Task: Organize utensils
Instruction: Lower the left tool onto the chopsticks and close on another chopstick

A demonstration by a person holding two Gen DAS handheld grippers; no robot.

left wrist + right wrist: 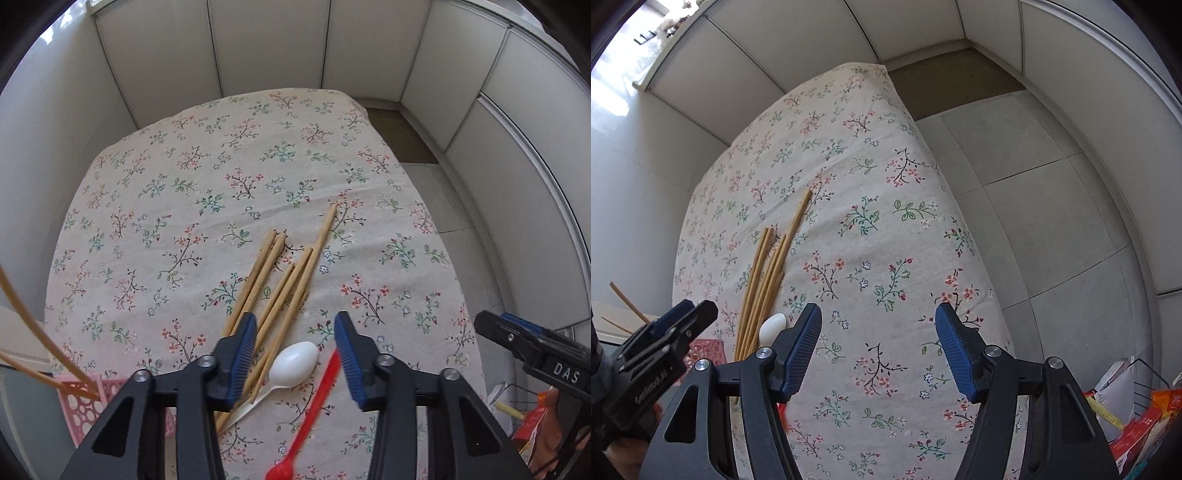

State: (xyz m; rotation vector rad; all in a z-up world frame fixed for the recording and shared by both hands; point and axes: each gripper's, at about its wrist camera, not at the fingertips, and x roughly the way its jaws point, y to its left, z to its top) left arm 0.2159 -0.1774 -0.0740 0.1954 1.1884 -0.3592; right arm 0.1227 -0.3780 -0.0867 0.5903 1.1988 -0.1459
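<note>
The left tongs (295, 354) hang steeply over the white plastic spoon (295, 363) on the floral-clothed tabletop (184, 206), jaws partly apart with nothing held. The spoon's handle lies under the bundle of wooden chopsticks (273, 284), with the red plastic spoon (314, 402) just to its right. To do it well, I judge: centre on the bowl and lift it clear of both. The right tongs (878, 347) hover wide open, empty, to the right. A pink perforated basket (86, 398) sits near-left.

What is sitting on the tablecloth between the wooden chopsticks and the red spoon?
A white plastic spoon lies between the chopsticks and the red spoon, its handle tucked under the chopsticks; the left wrist view shows it.
</note>
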